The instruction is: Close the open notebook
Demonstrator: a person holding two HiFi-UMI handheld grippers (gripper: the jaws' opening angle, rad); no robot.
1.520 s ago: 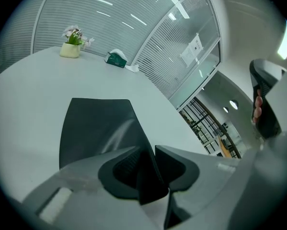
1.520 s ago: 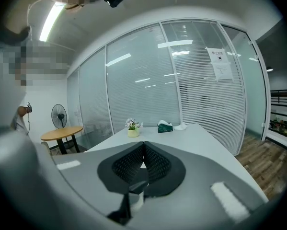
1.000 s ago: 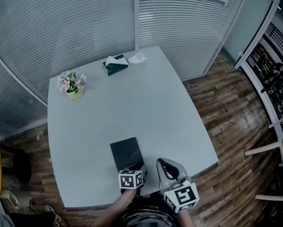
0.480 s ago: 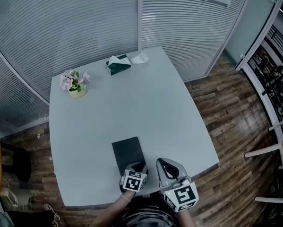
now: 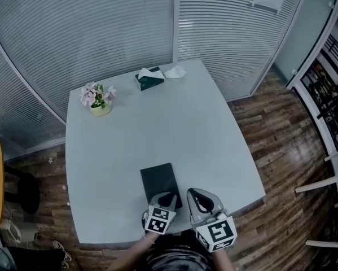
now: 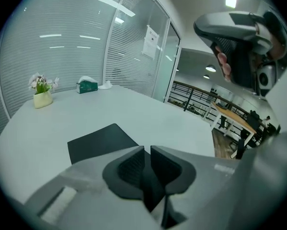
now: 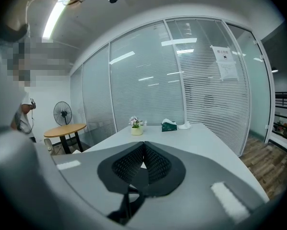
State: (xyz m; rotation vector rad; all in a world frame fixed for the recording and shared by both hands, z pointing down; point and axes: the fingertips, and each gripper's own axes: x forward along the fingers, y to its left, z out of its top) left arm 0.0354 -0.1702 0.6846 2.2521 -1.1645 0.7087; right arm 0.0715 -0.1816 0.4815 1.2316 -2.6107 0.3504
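The notebook (image 5: 160,182) is dark and lies flat with its cover down, near the front edge of the grey table (image 5: 157,129). In the left gripper view the notebook (image 6: 100,143) sits just beyond the jaws. My left gripper (image 5: 167,197) hovers over the notebook's near edge. Its jaws (image 6: 147,152) have just been closing, and only a narrow gap with nothing in it is left between the pads. My right gripper (image 5: 198,195) stays to the right of the notebook, above the table's front edge. Its pads (image 7: 143,147) meet and hold nothing.
A small pot of pink flowers (image 5: 98,99) stands at the table's far left. A green tissue box (image 5: 152,77) and a loose white tissue (image 5: 175,71) lie at the far edge. Blinds and glass walls stand behind; wooden floor surrounds the table.
The left gripper has rolled and lifted a little above the notebook's near edge. The notebook lies flat throughout. The right gripper has not moved.
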